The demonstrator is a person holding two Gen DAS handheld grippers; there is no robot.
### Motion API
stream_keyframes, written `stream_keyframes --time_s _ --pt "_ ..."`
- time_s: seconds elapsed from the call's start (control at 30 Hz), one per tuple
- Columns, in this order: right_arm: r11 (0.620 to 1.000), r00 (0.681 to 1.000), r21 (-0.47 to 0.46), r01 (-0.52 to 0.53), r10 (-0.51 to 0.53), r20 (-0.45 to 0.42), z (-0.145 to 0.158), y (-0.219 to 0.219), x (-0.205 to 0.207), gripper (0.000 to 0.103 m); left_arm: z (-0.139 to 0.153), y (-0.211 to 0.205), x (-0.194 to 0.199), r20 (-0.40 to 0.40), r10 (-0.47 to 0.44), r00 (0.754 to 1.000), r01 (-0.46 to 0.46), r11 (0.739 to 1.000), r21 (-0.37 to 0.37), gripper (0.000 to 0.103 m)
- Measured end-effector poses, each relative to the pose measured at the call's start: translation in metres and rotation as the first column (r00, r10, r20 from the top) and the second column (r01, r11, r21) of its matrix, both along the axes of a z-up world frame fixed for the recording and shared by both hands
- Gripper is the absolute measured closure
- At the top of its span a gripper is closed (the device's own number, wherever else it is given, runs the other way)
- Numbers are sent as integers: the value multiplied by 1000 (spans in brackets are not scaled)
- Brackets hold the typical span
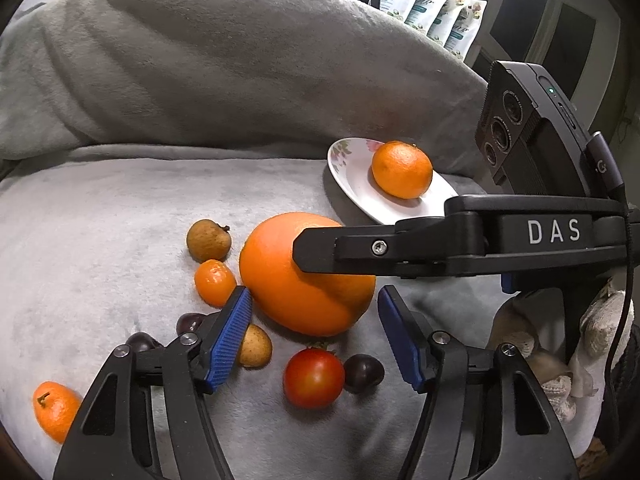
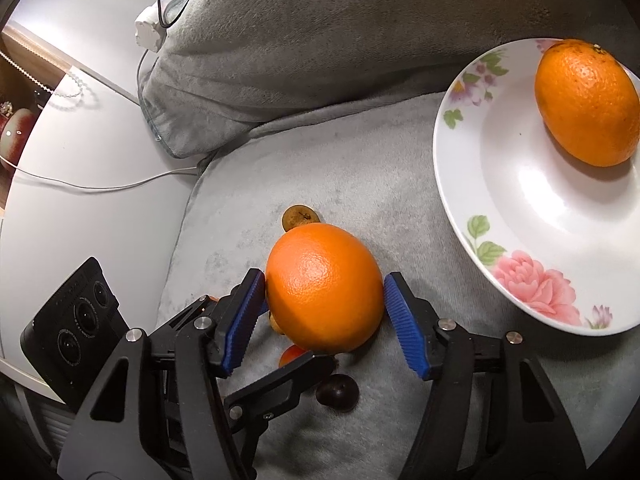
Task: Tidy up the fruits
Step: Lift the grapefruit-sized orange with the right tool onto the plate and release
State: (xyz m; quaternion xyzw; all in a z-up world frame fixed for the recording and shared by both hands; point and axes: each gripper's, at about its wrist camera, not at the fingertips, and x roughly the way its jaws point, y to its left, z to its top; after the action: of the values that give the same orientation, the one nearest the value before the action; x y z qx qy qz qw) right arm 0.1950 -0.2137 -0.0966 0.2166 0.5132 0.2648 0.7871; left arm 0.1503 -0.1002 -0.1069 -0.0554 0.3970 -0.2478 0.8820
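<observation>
Two oranges logged: found big orange (image 2: 324,292) lying on grey blanket (image 1: 100,240), second orange (image 2: 586,104) sitting on flowered plate (image 2: 452,184) up and right of big orange, apart from it. Saw right gripper (image 2: 324,280) about half open around big orange, blue pads (image 2: 244,316) set against its left and right sides; judged it gripped, fruit not lifted off blanket. Saw left gripper (image 1: 314,296) also roughly half open, fingertips level with near edge of big orange, left tip just beside its skin; could not confirm any contact, nothing clamped. Noted in left wrist view, left of big orange: small tangerine (image 1: 215,282) touching it, brown fruit (image 1: 209,240) just behind that. Noted nearer the camera than big orange: red tomato (image 1: 314,376) with dark plum (image 1: 363,373) touching its right side, another brown fruit (image 1: 256,346) partly behind left pad. Noted one more tangerine (image 1: 56,410) well apart, lower left of big orange.
</observation>
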Motion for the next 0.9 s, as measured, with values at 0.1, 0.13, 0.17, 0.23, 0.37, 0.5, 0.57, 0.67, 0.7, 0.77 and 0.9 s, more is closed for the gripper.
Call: stream_keyframes --time_s 0.1,0.13,0.17,0.23,0.37,0.5,0.57,0.67,0.7,0.77,0.9 --pt "1000 1000 -3 1 -1 2 1 1 -2 38 1 2 -1 0 4 1000 -4 1000 -3 39" --pt "1000 1000 -4 -2 2 4 1 1 -2 38 1 3 -1 0 6 1000 -6 1000 -3 39" --pt "1000 1000 -2 -6 6 4 1 0 -3 38 1 3 -1 1 10 1000 -10 1000 -2 39" --pt "1000 1000 0 -6 6 5 3 1 -4 38 3 5 -2 6 11 1000 -11 1000 -4 39" --pt "1000 1000 13 -6 6 8 4 -1 -8 39 7 4 -7 27 13 1000 -13 1000 11 39" --pt "1000 1000 27 1 -2 12 7 -5 -11 39 13 3 -11 44 15 999 -16 1000 16 39" --pt "999 1000 37 8 -9 16 11 -8 -14 39 16 2 -13 59 13 998 -14 1000 21 39" --pt "999 999 38 12 -13 35 18 -13 -17 39 22 -1 -17 77 7 997 -9 1000 23 39" --pt "999 999 36 11 -13 42 21 -15 -19 39 24 -2 -18 81 5 997 -7 1000 21 39" --pt "999 998 30 16 -18 54 25 -19 -21 39 28 -5 -20 88 -1 996 -1 1000 19 39" --pt "999 998 38 30 -32 59 31 -31 -24 39 32 -14 -22 102 -15 995 13 1000 16 39"
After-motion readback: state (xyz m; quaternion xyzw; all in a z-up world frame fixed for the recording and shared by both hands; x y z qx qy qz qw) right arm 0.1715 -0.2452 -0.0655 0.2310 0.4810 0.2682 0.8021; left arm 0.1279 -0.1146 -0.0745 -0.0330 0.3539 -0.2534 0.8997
